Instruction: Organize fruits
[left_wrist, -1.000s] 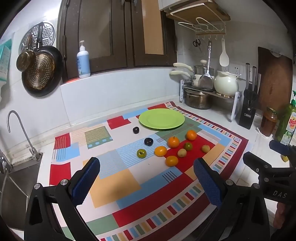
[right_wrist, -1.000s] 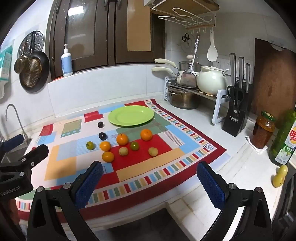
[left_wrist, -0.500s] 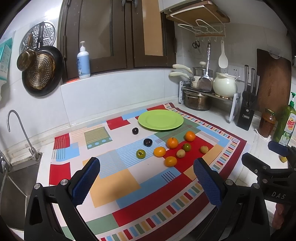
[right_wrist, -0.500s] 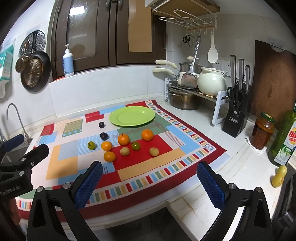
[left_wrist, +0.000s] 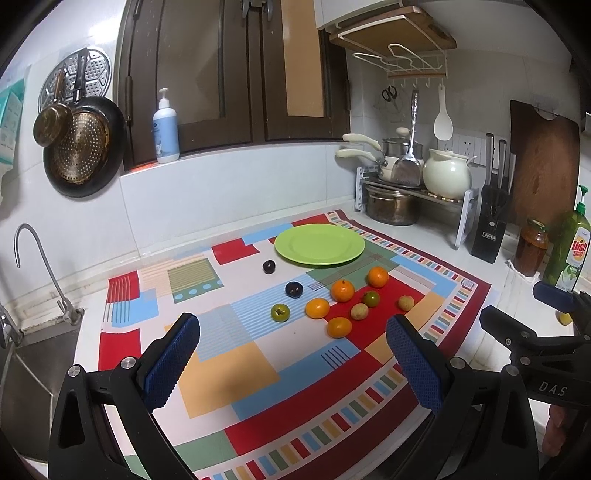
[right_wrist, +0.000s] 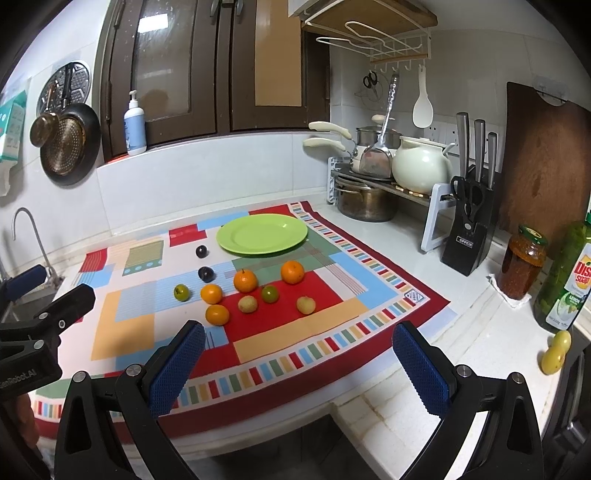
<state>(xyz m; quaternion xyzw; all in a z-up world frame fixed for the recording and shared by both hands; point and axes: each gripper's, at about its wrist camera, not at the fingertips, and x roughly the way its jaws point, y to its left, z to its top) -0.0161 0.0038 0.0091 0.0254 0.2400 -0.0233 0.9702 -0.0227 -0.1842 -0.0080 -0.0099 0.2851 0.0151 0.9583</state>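
White stone formed the counter (right_wrist: 413, 254), and a multicoloured patchwork mat (left_wrist: 236, 369) covered most of its working area. A sink with a curved tap (left_wrist: 35, 266) lay at the left end. A rack of pots (right_wrist: 373, 173), a knife block (right_wrist: 467, 236), a jar (right_wrist: 522, 266) and a dish soap bottle (right_wrist: 570, 280) stood along the right side.

The left claw (left_wrist: 293, 363) was spread wide above the near edge of the mat and held nothing. The right claw (right_wrist: 299, 367) was likewise spread wide over the front edge of the counter and held nothing.

A green plate (left_wrist: 319, 244) sat on the far part of the mat, with no fruit on it. All fruit lay loose on the mat, near the plate on its near side:

- Four oranges (left_wrist: 342, 290) lay in a loose group on and beside the red patch.
- Two dark plums (left_wrist: 294, 288) lay to the left, one just beside the plate rim.
- Two green fruits (left_wrist: 280, 312) lay apart, one left of the oranges and one among them.
- Two pale yellowish fruits (left_wrist: 406, 302) lay on the red patch.

No fruit touched either claw.
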